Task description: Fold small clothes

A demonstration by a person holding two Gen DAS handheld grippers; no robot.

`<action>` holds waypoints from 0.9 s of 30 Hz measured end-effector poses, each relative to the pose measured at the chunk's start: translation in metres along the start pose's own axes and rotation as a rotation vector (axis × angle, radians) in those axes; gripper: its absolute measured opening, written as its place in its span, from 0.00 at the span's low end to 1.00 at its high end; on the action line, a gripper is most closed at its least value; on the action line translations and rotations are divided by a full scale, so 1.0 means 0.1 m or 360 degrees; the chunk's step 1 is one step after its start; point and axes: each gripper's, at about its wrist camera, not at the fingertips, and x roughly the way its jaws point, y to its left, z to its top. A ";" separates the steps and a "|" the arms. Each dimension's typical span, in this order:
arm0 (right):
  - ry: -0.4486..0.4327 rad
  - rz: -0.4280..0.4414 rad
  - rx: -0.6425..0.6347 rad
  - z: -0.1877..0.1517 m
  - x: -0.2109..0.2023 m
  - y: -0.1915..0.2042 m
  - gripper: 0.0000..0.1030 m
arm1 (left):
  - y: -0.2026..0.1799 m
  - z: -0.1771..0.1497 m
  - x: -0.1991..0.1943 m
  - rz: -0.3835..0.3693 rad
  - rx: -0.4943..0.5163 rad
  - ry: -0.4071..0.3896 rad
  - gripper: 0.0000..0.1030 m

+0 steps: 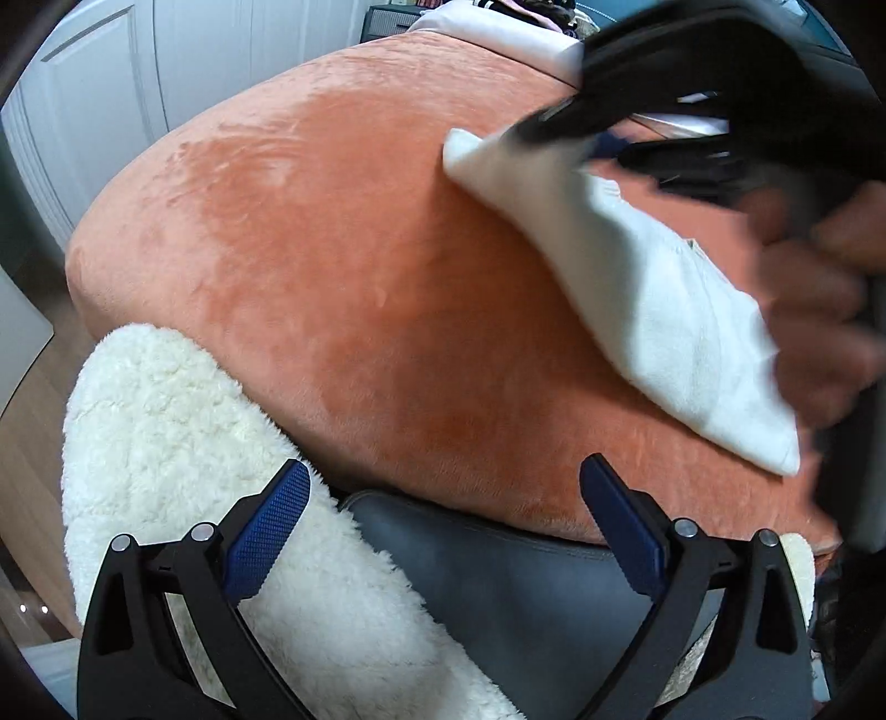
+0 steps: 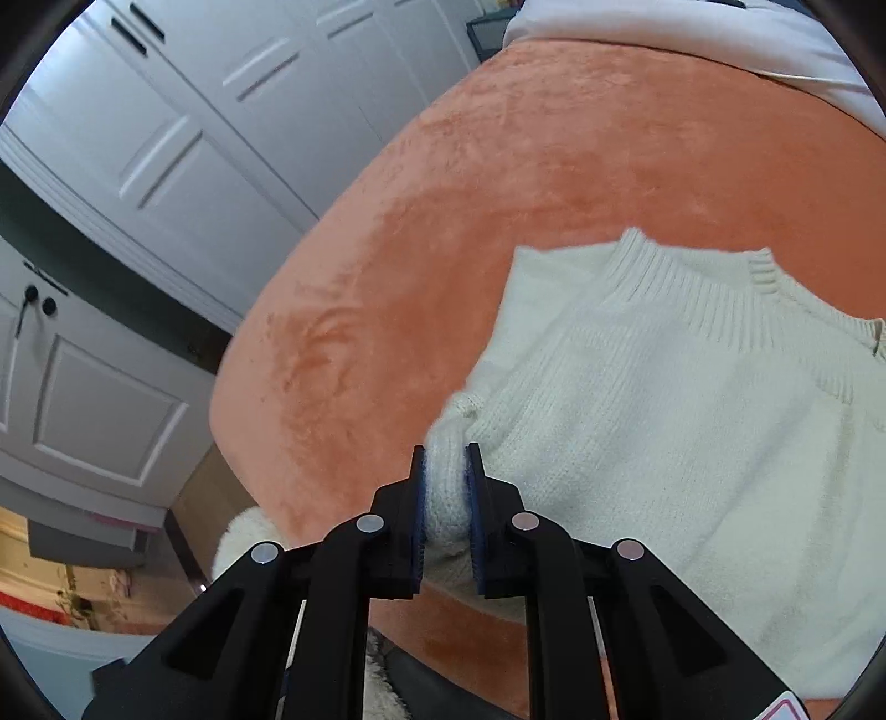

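Note:
A small cream knit sweater with a ribbed collar lies on an orange plush blanket. My right gripper is shut on a bunched edge of the sweater at its left side. In the left wrist view the sweater shows as a blurred white shape at the right, with the right gripper on its far end and a hand beside it. My left gripper is open and empty, above the near edge of the blanket, apart from the sweater.
A white fleecy cover and a dark grey padded surface lie under my left gripper. White cabinet doors stand to the left. A pale pink sheet lies beyond the blanket. Wooden floor shows at the lower left.

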 end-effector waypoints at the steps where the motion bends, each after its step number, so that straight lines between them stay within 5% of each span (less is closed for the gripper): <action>1: -0.0089 0.0061 0.0072 0.02 -0.24 -0.11 0.12 | -0.02 0.02 -0.01 -0.0016 0.0012 -0.0005 0.93; 5: -0.0522 0.0281 0.0502 -0.06 -1.52 -1.14 0.12 | -0.23 0.15 -0.09 -0.0128 0.0085 -0.0058 0.93; 7: -0.0671 0.0197 0.0699 -0.48 -2.05 -1.80 0.12 | -0.41 0.22 -0.11 -0.0202 0.0133 -0.0077 0.93; 10: -0.0651 -0.0076 0.0973 -1.23 -2.20 -2.66 0.13 | -0.76 0.30 -0.05 -0.0302 0.0228 -0.0077 0.93; 13: -0.0438 -0.0268 0.1153 -1.82 -1.78 -3.35 0.14 | -1.24 0.36 0.12 -0.0359 0.0354 -0.0057 0.93; 19: -0.0588 -0.0047 0.1197 -2.07 -1.77 -3.48 0.19 | -1.92 0.51 0.37 -0.0416 0.0431 -0.0038 0.93; 24: -0.0575 0.0041 0.1227 -1.98 -1.68 -3.61 0.37 | -2.26 0.52 0.41 -0.0403 0.0484 -0.0053 0.93; 26: -0.0569 0.0037 0.1201 -1.90 -1.62 -3.59 0.33 | -2.35 0.50 0.41 -0.0396 0.0494 -0.0045 0.93; 27: -0.0581 0.0035 0.1169 -1.85 -1.62 -3.57 0.23 | -2.38 0.50 0.41 -0.0393 0.0493 -0.0044 0.93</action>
